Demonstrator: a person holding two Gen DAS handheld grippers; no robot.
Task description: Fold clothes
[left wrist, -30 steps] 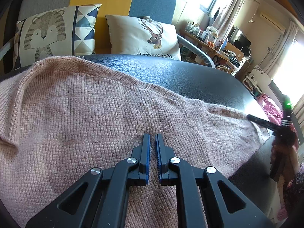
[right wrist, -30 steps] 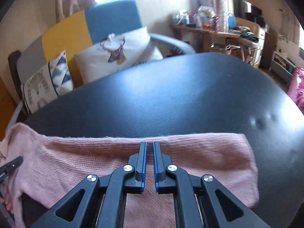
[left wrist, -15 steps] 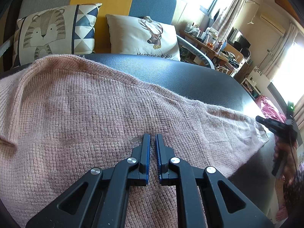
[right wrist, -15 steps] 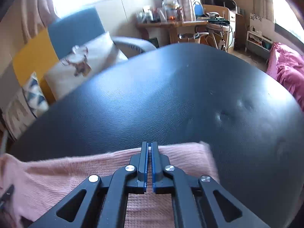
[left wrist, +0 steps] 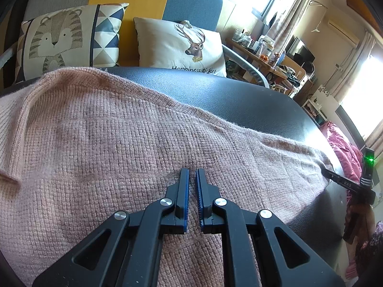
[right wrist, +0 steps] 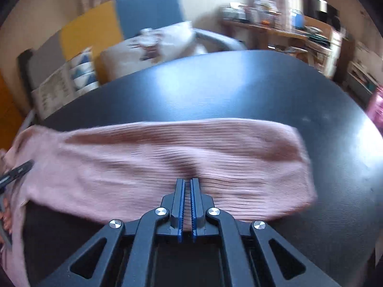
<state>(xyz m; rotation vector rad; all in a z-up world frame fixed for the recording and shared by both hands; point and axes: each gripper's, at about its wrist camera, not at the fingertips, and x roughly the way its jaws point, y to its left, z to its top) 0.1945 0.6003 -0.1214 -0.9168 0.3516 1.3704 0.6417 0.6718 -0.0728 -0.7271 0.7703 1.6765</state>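
Pink knit sweater [left wrist: 124, 143] lies spread on the black worktop [left wrist: 239, 95], body part under the left tongs [left wrist: 192, 174], one sleeve [right wrist: 167, 162] stretched out flat across the worktop in front of the right tongs [right wrist: 188, 184]. Left tongs: pads nearly together, narrow gap, tips low over the knit; whether any fabric is pinched, cannot tell. Right tongs: pads almost closed, thin slit between them, tips at the sleeve's near edge with a dark crease right ahead; grip on the sleeve not clear, and that view is motion-blurred. Right tongs also show at the far right edge of the left view, green light on. Behind the worktop, a sofa with a tiger cushion [left wrist: 67, 40] and a deer cushion [left wrist: 182, 45]. No containers near the sweater; a cluttered desk [left wrist: 263, 55] at the back carries jars, contents too small to tell.
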